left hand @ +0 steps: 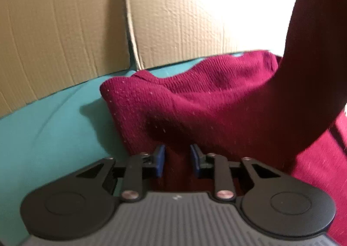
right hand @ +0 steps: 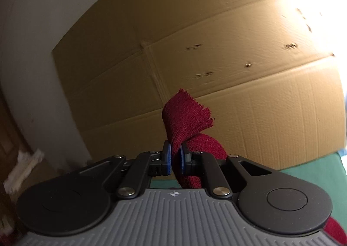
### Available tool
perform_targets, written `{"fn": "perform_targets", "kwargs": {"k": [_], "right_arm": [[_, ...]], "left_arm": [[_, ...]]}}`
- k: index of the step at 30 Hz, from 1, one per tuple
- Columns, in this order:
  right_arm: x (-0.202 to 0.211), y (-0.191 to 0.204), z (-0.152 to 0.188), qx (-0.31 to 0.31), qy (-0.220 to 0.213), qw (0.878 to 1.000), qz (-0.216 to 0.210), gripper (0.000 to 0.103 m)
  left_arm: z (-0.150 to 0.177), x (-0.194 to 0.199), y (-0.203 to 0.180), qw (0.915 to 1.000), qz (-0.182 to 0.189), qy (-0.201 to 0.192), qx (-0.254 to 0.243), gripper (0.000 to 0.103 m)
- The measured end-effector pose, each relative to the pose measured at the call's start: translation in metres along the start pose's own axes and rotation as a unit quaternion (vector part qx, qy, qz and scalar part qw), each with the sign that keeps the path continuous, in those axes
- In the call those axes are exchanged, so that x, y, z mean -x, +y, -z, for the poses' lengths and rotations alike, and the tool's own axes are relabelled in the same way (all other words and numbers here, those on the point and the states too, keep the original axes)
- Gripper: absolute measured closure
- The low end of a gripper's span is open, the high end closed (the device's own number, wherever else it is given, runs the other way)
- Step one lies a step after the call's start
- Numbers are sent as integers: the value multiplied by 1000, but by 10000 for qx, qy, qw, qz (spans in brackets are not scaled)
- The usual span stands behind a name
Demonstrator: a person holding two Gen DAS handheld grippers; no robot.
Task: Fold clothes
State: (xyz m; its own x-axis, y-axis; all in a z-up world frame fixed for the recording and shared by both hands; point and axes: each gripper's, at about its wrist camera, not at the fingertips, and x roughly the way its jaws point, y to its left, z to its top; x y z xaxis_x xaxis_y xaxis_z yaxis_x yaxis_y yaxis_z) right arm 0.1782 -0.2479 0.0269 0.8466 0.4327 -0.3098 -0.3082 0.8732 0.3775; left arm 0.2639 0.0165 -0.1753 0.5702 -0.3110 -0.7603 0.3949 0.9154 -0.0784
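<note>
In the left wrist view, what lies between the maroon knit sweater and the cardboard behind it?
Only a bare strip of teal sheet separates the maroon knit sweater from the cardboard; the left wrist view shows it.

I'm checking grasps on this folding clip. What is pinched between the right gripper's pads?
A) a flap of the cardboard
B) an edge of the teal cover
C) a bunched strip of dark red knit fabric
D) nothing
C: in the right wrist view the blue pads of the right gripper press on a gathered strip of the red knit garment, which sticks up in front of the cardboard.
</note>
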Motion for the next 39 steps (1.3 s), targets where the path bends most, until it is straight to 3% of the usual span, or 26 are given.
{"fn": "perform_targets", "kwargs": {"k": [4, 8, 14, 24, 30, 35, 37, 39], "right_arm": [[1, 38, 9, 724, 124, 9972, -125, 94], [8, 66, 22, 968, 310, 9936, -490, 94], [21, 96, 48, 1140, 701, 9854, -1050, 94], [38, 128, 108, 1154, 1609, 9660, -1661, 93], [58, 132, 134, 1326, 2084, 9539, -1705, 93], [76, 135, 127, 1420, 1914, 9569, -1658, 93], [83, 136, 125, 1424, 1811, 9591, -1645, 93], [90, 134, 125, 1428, 1738, 9611, -1604, 93]], "left_arm": [[-5, -7, -1, 9997, -194, -17, -137, 75], [-10, -10, 3, 9994, -296, 1, -165, 73], [-10, 2, 12, 9996, -242, -65, -116, 73], [26, 61, 61, 9991, -391, -141, -56, 71], [47, 83, 64, 9999, -46, 23, -153, 71], [55, 82, 41, 9985, 516, 93, -171, 69], [52, 78, 27, 9966, 795, 134, -146, 58], [46, 69, 11, 9957, 886, 148, -226, 57]]}}
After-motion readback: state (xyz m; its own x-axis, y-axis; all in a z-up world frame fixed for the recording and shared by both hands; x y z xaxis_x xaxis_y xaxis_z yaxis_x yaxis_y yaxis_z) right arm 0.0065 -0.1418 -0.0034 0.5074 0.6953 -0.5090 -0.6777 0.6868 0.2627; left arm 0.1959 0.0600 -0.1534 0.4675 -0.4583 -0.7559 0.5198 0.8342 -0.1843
